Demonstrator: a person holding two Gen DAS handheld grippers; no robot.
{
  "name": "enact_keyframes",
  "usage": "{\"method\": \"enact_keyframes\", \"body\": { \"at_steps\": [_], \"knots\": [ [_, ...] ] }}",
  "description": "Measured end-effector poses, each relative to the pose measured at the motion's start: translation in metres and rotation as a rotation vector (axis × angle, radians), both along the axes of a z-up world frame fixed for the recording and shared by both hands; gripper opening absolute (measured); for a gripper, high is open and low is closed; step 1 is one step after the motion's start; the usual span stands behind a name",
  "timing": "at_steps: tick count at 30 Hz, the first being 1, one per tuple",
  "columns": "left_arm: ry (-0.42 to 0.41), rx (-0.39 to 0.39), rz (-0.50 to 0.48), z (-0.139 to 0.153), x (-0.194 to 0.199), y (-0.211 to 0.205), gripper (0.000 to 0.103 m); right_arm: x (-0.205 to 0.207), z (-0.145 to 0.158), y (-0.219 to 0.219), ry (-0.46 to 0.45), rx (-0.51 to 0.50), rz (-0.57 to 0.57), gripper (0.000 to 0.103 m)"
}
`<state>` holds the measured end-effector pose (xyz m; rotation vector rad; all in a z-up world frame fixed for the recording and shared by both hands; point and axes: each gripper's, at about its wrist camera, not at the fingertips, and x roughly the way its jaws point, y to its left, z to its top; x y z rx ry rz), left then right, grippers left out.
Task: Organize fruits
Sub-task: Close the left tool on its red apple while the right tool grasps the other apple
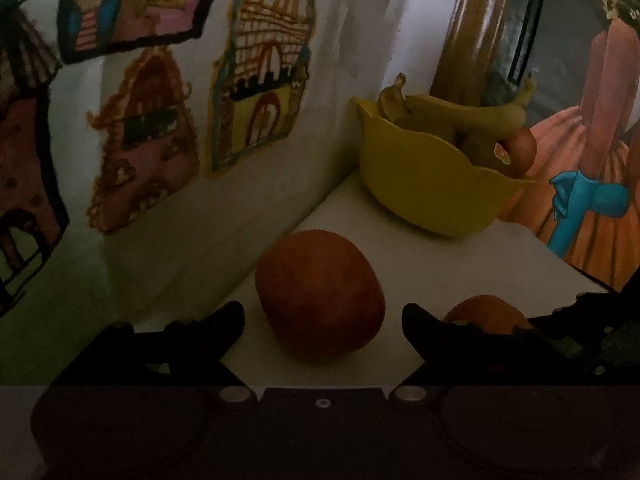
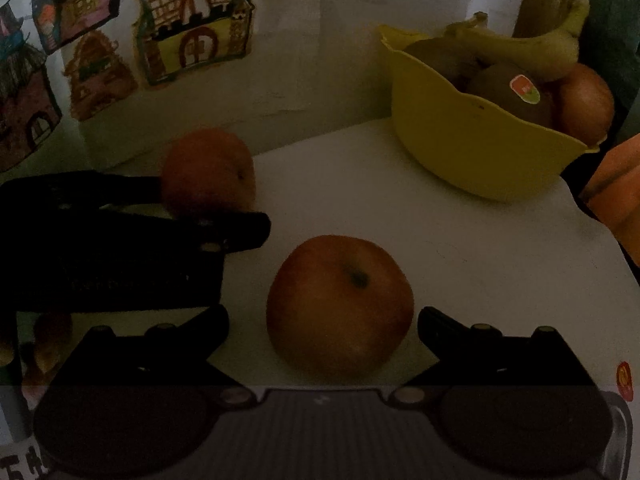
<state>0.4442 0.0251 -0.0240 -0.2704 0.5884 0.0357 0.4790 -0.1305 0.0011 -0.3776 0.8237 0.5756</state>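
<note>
Two red-orange apples lie on a white table. In the left wrist view one apple (image 1: pixel 320 294) sits between the fingers of my open left gripper (image 1: pixel 323 322), untouched; the second apple (image 1: pixel 486 314) shows behind the right finger. In the right wrist view the second apple (image 2: pixel 340 306) sits between the spread fingers of my open right gripper (image 2: pixel 323 326). The left gripper (image 2: pixel 212 204) is seen from the side around the first apple (image 2: pixel 208 172). A yellow bowl (image 1: pixel 424 184) (image 2: pixel 472 152) at the back right holds bananas (image 2: pixel 520 46), kiwis and an apple.
A white wall with children's drawings (image 1: pixel 260 92) runs along the table's left and back. A brown post (image 1: pixel 476 28) stands behind the bowl. A painting with an orange dress (image 1: pixel 592 200) leans at the right. The table's right edge (image 2: pixel 600 240) is close to the bowl.
</note>
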Motion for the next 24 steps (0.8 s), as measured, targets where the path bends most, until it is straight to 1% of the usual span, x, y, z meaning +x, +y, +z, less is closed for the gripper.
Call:
{"method": "enact_keyframes", "body": {
  "at_steps": [7, 14, 17, 19, 24],
  "knots": [
    [-0.006, -0.004, 0.014, 0.0001, -0.0017, 0.0015, 0.081, 0.0055, 0.0016, -0.0056, 0.026, 0.031, -0.037, 0.101],
    [-0.009, -0.005, 0.024, 0.0001, -0.0043, 0.0027, 0.074, 0.0046, 0.0008, -0.0048, 0.010, 0.034, -0.035, 0.098],
    [-0.011, -0.012, 0.028, 0.0001, -0.0059, 0.0046, 0.071, 0.0037, 0.0008, -0.0048, -0.003, 0.035, -0.041, 0.095],
    [-0.012, -0.022, 0.026, 0.0003, -0.0057, 0.0050, 0.067, 0.0029, 0.0022, -0.0067, -0.002, 0.042, -0.045, 0.092],
    [-0.013, -0.026, 0.023, 0.0001, -0.0051, 0.0044, 0.066, 0.0024, 0.0028, -0.0101, 0.002, 0.058, -0.047, 0.087]
  ]
}}
